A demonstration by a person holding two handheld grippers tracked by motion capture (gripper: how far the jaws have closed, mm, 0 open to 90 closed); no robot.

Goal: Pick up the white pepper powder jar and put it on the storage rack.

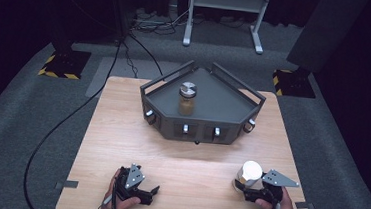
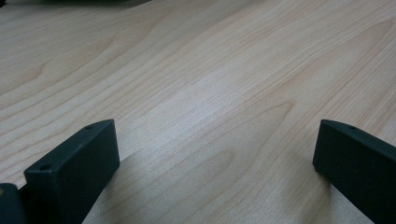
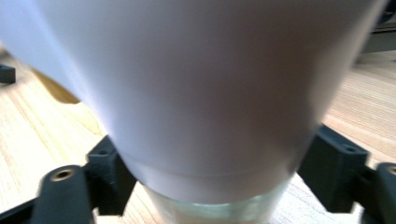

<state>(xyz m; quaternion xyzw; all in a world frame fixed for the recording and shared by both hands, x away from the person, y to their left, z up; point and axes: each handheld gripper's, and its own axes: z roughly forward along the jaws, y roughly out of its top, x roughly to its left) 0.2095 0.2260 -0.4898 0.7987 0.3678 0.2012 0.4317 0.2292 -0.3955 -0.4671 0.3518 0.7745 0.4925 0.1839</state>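
Two jars share a wooden table (image 1: pixel 121 129): one in the grey tray (image 1: pixel 224 95), the white-lidded jar (image 1: pixel 248 175) upright, lid skyward, near the right front edge, clamped by the right gripper (image 1: pixel 245 189). Left gripper (image 1: pixel 152 192) rests open, jaws wide apart.

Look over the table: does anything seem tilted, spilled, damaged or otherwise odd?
Nothing stands out. One jar stands upright in the grey tray. A white-lidded jar stands upright between the right claw's jaws. No spill shows on the table.
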